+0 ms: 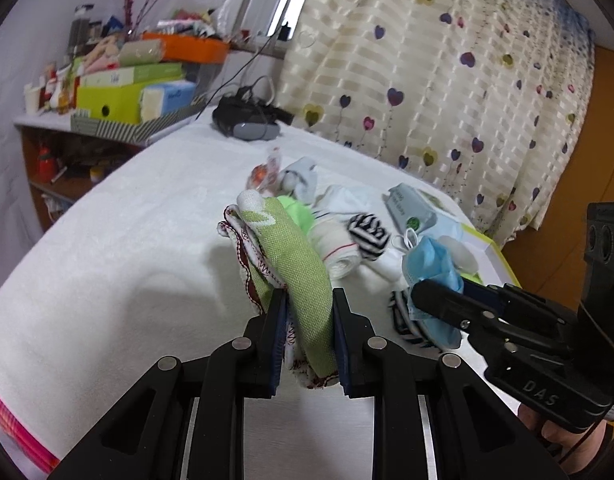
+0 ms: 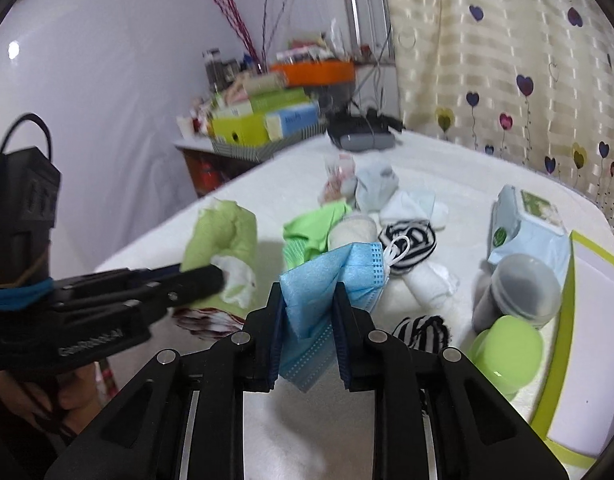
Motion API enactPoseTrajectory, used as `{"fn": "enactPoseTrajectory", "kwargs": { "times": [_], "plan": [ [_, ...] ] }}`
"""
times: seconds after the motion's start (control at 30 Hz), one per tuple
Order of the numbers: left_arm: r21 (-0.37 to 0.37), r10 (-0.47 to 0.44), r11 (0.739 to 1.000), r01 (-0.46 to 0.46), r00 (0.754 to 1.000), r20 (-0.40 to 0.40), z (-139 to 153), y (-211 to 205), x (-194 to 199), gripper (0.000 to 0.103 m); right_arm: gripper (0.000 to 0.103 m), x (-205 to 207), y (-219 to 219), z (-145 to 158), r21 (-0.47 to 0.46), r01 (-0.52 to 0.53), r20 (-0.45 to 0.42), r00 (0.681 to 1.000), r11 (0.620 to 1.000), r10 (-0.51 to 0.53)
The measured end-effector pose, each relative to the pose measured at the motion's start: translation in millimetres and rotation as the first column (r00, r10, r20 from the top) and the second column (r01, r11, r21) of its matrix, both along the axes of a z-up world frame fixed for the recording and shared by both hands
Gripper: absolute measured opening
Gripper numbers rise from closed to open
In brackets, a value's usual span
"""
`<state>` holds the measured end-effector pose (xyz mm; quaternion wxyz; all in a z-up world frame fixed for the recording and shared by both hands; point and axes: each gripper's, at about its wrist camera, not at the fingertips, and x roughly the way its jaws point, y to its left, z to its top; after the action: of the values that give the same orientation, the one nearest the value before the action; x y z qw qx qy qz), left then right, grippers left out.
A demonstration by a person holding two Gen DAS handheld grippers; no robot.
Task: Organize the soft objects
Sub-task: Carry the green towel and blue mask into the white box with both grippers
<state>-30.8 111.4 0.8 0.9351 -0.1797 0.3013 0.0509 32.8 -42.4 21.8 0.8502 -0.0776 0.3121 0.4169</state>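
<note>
Woven green cloth with red zigzag-stitched white edge (image 1: 303, 276); pale blue pleated face mask (image 2: 335, 276); black-and-white striped sock (image 2: 411, 240); cream curtain with purple, pink, yellow hearts (image 1: 447, 80); white towel surface (image 1: 127, 248).

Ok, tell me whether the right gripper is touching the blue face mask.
Touching. The right wrist view shows the right gripper with both pads pressed against the blue face mask, bunching it between them.

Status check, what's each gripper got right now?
Left gripper shut on green cloth. Right gripper shut on blue face mask. Sock pile ahead on white bed; nothing blocking.
</note>
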Motion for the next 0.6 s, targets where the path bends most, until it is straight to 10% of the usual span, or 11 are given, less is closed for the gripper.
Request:
{"fn": "enactPoseTrajectory", "kwargs": {
  "times": [0.6],
  "plan": [
    [0.077,-0.203,0.977,0.198,0.977,0.058,41,-98,28,0.02,0.023,1,-109,38,0.137,0.153,0.073,0.984,0.979,-0.164]
  ]
}}
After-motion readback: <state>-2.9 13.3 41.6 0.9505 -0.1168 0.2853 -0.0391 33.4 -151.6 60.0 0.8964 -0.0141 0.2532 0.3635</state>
